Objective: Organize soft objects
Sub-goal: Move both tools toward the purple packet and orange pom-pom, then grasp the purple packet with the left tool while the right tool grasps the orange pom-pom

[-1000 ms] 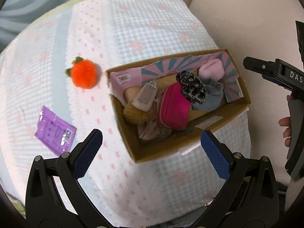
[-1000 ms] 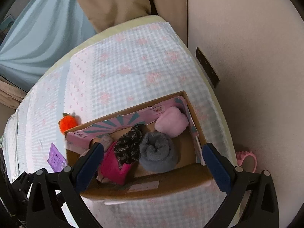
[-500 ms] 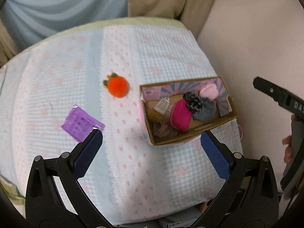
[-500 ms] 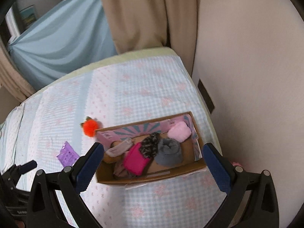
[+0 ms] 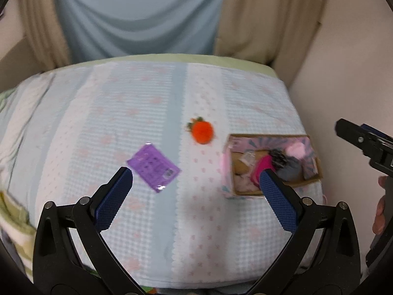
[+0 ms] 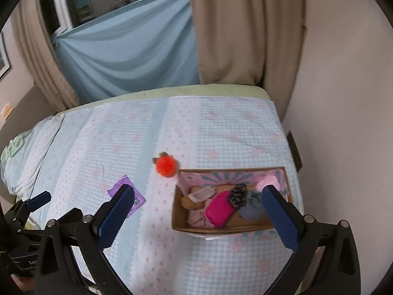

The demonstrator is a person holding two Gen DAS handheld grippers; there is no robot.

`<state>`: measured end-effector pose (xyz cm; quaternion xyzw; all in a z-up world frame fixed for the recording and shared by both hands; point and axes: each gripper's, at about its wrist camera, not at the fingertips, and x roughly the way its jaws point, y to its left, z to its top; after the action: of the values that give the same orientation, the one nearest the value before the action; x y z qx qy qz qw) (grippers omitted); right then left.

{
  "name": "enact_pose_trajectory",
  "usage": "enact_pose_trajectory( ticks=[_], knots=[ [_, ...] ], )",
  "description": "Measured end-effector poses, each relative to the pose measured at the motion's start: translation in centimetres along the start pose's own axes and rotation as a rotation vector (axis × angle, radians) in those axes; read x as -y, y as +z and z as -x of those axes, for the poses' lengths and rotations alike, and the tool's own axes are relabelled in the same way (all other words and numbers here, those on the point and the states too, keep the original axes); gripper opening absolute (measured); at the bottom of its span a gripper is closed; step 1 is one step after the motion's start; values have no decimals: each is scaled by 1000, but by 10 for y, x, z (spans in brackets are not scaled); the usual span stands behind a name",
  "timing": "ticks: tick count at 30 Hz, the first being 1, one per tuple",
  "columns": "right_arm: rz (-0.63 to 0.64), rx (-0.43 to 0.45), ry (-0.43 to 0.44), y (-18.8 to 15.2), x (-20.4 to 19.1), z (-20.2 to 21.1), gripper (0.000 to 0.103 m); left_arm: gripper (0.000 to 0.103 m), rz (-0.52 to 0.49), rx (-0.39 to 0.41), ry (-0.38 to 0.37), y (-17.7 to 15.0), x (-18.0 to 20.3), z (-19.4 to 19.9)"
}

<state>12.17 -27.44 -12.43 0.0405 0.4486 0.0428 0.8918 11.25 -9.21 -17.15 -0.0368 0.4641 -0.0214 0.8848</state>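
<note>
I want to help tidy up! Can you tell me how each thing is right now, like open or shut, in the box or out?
left gripper: open, holding nothing.
right gripper: open, holding nothing.
cardboard box: open on top, on the bed.
orange pompom: out of the box, beside it.
purple packet: flat on the bed, outside the box.
pink pouch: inside the box.
grey sock roll: inside the box.

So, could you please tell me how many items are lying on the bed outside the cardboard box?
2: the orange pompom just beyond the cardboard box's far left corner, and the purple packet further left.
</note>
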Motion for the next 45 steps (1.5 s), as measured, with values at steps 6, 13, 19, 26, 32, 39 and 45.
enact_pose_trajectory(
  ticks=[6,13,19,26,32,39,45],
  knots=[
    [81,-10,66,8,-24,-34,103,103,134,-10,98,-6,-38,-16],
    [146,-75,94,16,-48,-94,103,103,302,-81,93,-16,-76,-65],
    [215,-155,115,27,-71,-153,103,103,448,-152,101,-25,-101,-131],
    [294,-270,99,34,-88,-235,103,103,587,-244,125,-34,-126,-218],
    [372,-367,79,33,-96,-312,103,103,617,-304,167,-35,-137,-288],
    [464,-479,83,20,-114,-387,103,103,674,-385,208,-49,-148,-356],
    [530,-526,86,14,-128,-425,103,103,732,-435,229,-64,-152,-392]
  ],
)
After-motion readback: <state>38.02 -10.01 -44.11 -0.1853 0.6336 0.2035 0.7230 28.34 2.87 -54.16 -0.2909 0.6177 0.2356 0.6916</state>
